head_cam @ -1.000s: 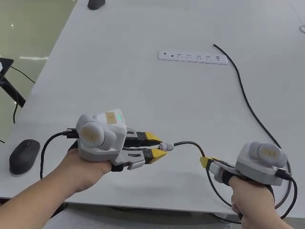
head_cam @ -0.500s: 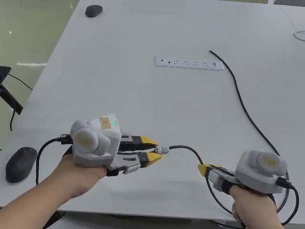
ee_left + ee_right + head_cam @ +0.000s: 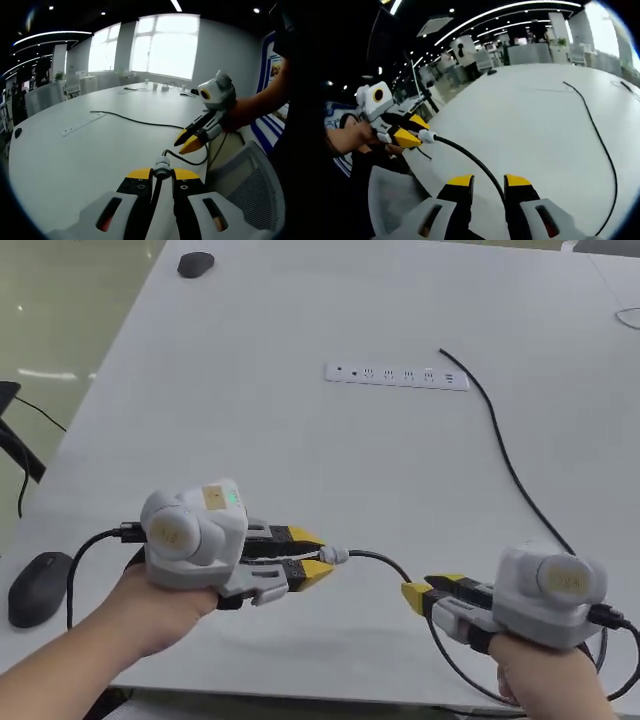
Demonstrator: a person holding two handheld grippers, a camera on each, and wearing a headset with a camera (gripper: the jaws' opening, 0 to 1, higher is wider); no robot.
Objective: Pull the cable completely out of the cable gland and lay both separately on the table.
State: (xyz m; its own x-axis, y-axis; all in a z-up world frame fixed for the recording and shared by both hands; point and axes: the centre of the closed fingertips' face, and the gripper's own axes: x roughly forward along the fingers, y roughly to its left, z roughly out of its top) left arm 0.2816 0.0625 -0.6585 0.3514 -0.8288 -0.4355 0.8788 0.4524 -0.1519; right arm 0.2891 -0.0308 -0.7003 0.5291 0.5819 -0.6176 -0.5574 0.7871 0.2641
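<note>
My left gripper (image 3: 322, 553) pinching cable gland (image 3: 337, 556) over bench's (image 3: 300, 440) near edge; right gripper (image 3: 410, 592) gaping, cable (image 3: 380, 560) passing loosely between.

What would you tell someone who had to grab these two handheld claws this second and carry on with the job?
Left gripper: shut on the cable gland, which sits between its yellow tips, held above the near edge of the table.
Right gripper: the cable runs between its jaws; I cannot tell whether they are clamped on it.
Done: gland and cable are each picked up, one per gripper.
Left: the cable is threaded through the gland. Make sure of the right grip, pull the two apart until the cable comes free, then lay each on the table separately.
</note>
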